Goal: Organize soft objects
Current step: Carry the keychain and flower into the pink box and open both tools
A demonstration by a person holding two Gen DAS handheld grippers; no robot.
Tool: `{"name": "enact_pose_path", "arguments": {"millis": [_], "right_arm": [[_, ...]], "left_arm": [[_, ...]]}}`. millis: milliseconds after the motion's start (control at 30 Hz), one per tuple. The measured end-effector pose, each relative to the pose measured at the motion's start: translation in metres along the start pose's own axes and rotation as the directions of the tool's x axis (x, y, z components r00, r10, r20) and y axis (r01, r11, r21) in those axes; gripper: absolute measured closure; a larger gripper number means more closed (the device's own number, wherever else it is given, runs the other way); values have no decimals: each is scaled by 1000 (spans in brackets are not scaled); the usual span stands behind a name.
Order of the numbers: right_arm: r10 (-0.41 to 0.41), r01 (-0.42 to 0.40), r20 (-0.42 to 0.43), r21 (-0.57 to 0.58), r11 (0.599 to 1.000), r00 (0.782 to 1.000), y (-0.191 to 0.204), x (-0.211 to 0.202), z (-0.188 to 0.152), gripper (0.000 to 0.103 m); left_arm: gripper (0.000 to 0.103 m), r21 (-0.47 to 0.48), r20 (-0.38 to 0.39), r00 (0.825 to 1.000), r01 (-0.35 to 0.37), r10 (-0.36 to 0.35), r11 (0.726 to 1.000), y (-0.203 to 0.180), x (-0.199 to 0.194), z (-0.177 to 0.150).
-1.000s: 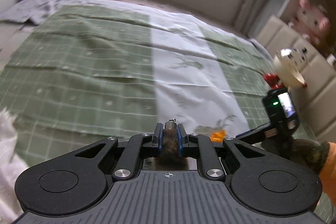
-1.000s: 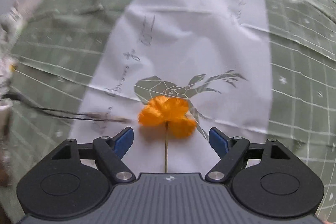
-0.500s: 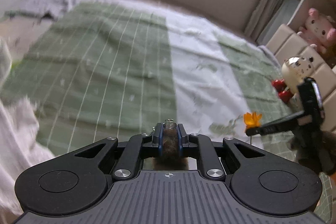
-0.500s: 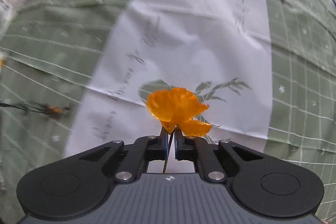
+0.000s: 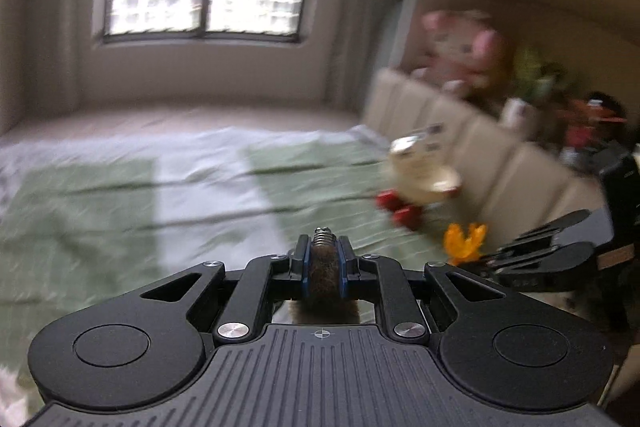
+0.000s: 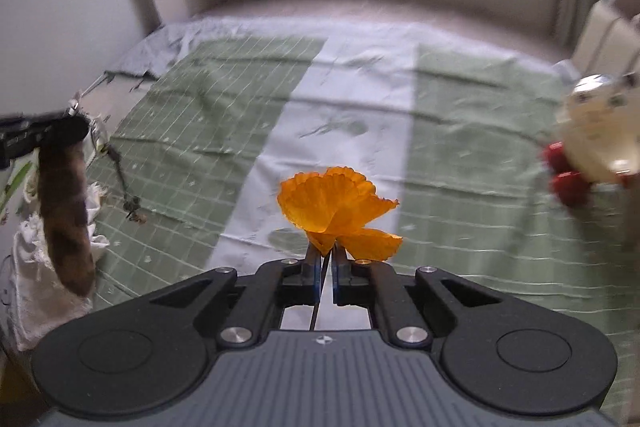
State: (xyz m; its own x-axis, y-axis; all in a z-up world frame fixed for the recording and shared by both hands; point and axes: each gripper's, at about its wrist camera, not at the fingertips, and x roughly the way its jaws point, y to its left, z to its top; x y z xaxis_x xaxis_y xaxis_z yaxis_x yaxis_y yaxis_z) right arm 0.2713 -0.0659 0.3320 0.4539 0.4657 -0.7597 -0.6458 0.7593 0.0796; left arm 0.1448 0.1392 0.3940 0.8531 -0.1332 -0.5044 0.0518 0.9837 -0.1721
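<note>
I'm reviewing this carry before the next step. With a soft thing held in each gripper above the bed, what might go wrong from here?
1. The right gripper pinches only the thin stem of the orange flower; the stem may slip or bend.
2. The left gripper grips the brown furry piece near one end, so the rest dangles and could snag the white cloth beneath.
3. The grippers are close together, so the flower's petals might be brushed.

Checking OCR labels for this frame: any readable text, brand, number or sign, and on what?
None readable.
Bedsheet: script-like print on the white stripe, too blurred to read.
Cream toy: face markings only, no letters.
Shelf items: blurred, nothing legible.
</note>
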Motion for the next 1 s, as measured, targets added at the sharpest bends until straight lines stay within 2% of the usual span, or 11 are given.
{"name": "enact_pose_path", "arguments": {"millis": [100, 167, 300, 400, 533, 667, 733, 767, 833, 900, 1000], "right_arm": [[-39, 38, 32, 34, 999, 999, -36, -42, -14, 98], [-70, 67, 47, 54, 996, 996, -60, -67, -26, 98], [-123, 118, 52, 84, 989, 991, -99, -96, -54, 98], [-155, 150, 34, 128, 980, 987, -125, -101, -79, 98], [-155, 156, -17, 205, 966, 988, -157, -85, -119, 98], [-111, 124, -62, 289, 949, 992, -174, -49, -172, 98], [-80, 103, -82, 335, 937, 993, -174, -30, -200, 98], [-64, 94, -93, 364, 926, 994, -175, -19, -214, 98], [-13, 59, -109, 428, 902, 994, -181, 10, -240, 98], [12, 47, -123, 466, 884, 992, -179, 32, -261, 98], [52, 22, -131, 509, 861, 990, -174, 66, -283, 98]], "left_arm": [[87, 17, 16, 996, 90, -91, 996, -50, 9, 12], [87, 13, 11, 986, 165, -165, 986, -81, 22, 13], [87, -14, -75, 960, 271, -271, 963, -128, 64, -5], [87, -46, -162, 932, 322, -325, 946, -154, 101, -30], [87, -55, -262, 896, 358, -360, 932, -176, 154, -77], [87, -162, -333, 841, 394, -425, 905, -184, 220, -142], [85, -188, -386, 816, 387, -430, 903, -186, 254, -177], [84, -194, -403, 812, 376, -423, 906, -183, 263, -188], [83, -208, -408, 828, 326, -385, 922, -174, 275, -212], [83, -197, -399, 841, 310, -365, 930, -165, 274, -225], [83, -76, -377, 876, 294, -301, 953, -161, 260, -236]]}}
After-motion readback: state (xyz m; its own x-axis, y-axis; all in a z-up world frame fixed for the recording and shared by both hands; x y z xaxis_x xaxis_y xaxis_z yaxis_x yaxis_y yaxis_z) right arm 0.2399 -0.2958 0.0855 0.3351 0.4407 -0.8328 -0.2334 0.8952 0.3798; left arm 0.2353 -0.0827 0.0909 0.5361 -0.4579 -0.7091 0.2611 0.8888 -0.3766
